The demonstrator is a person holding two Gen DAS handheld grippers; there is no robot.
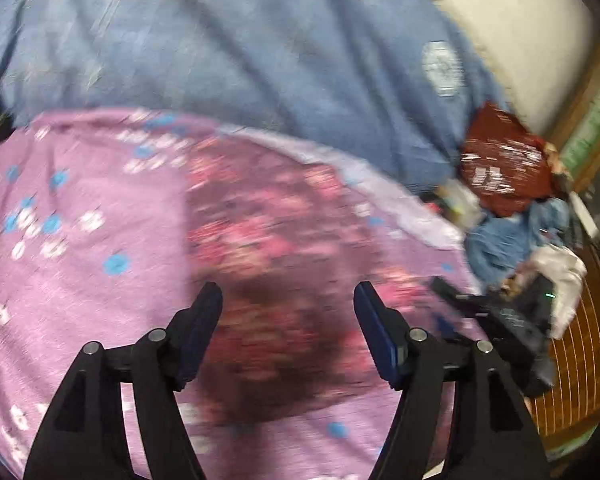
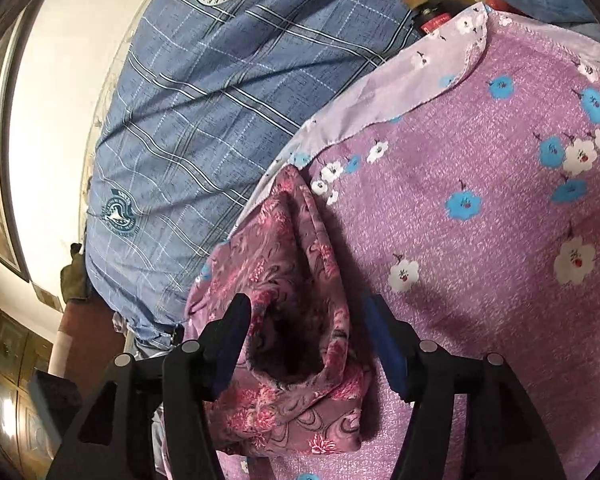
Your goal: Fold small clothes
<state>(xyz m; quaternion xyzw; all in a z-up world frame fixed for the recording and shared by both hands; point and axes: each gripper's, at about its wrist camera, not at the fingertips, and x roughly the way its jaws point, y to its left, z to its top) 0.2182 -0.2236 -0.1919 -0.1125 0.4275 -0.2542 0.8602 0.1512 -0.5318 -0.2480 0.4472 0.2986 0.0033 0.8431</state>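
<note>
My left tongs [image 1: 288, 304] stand apart, nothing between the 2 fingers; they hang above the pink floral garment [image 1: 276, 264], which in this view is smeared by motion blur, so I cannot tell whether the tips touch the cloth. My right tongs [image 2: 306, 316] also stand apart, 1 finger on either side of the same pink floral garment [image 2: 296, 280]; here the view is sharp. The garment is bunched, with a raised ridge running away from the tongs and a dark hollow opening just between the fingers. The left finger [image 2: 230, 340] looks to be against the cloth; the right finger [image 2: 384, 340] is just beside it, contact not resolvable. The garment lies on a purple flowered sheet [image 2: 480, 240] printed with blue and white blossoms, near that sheet's far edge, where a paler strip of its underside is turned over [image 2: 380, 96]. Beyond that edge is a blue plaid cover [image 2: 204, 112] with 2 round printed emblems. In the left view, the same purple sheet [image 1: 60, 300] fills the near field and the blue cover [image 1: 240, 48] the far field. At the right of that view: a dark red item [image 1: 504, 160], a crumpled blue cloth [image 1: 508, 240] and a white cloth [image 1: 560, 272], piled together off the sheet's edge. Other gripper's black body [image 1: 508, 320] visible there, blurred.
</note>
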